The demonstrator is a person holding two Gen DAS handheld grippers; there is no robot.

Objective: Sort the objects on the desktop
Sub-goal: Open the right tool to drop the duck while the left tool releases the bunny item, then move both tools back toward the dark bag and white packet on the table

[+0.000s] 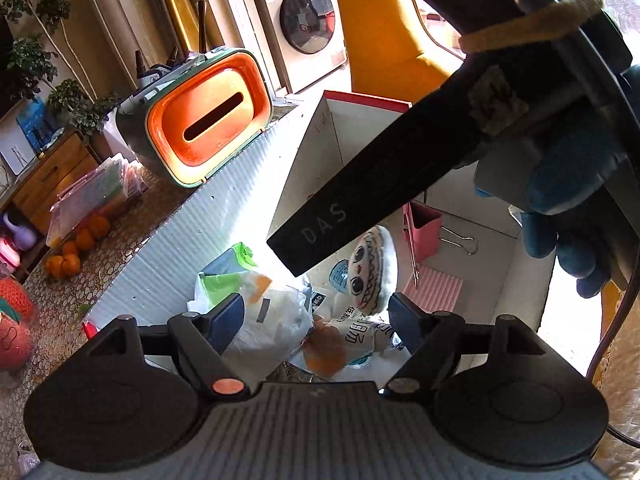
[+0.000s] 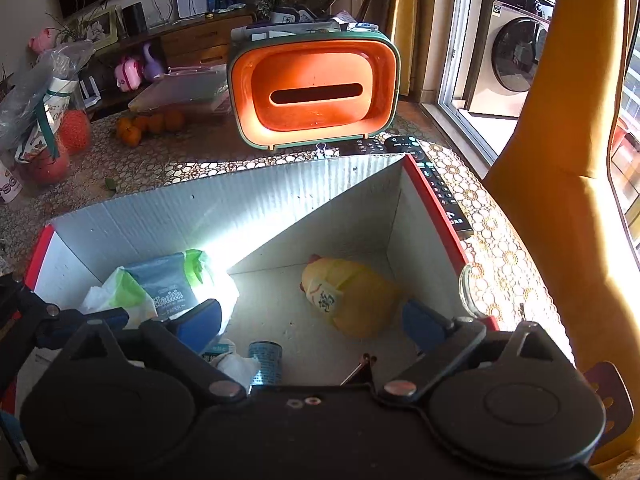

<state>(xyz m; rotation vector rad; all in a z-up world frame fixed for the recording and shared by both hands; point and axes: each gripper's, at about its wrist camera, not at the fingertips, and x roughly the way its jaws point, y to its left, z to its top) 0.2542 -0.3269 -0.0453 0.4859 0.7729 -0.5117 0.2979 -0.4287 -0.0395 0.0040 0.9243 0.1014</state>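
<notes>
A white cardboard box with a red rim (image 2: 435, 208) stands open on the table. My right gripper (image 2: 312, 322) hangs open over it, nothing between its fingers; below lie a yellow soft toy (image 2: 352, 300), a green tissue pack (image 2: 172, 292) and a small blue can (image 2: 266, 360). In the left wrist view my left gripper (image 1: 316, 320) is open above the box wall (image 1: 224, 216), over a white plastic packet (image 1: 276, 320), a round face patch (image 1: 372, 268), a pink holder (image 1: 424, 232) and a binder clip (image 1: 460, 240). A black bar of the right tool (image 1: 360, 196) and a blue-gloved hand (image 1: 560, 200) cross that view.
An orange and green tissue box (image 2: 316, 88) stands behind the cardboard box. Two black remotes (image 2: 440, 188) lie along its right side. Tangerines (image 2: 148, 124), a plastic folder stack (image 2: 184, 92) and wrapped fruit (image 2: 52, 120) sit at the far left. A yellow chair back (image 2: 560, 160) is on the right.
</notes>
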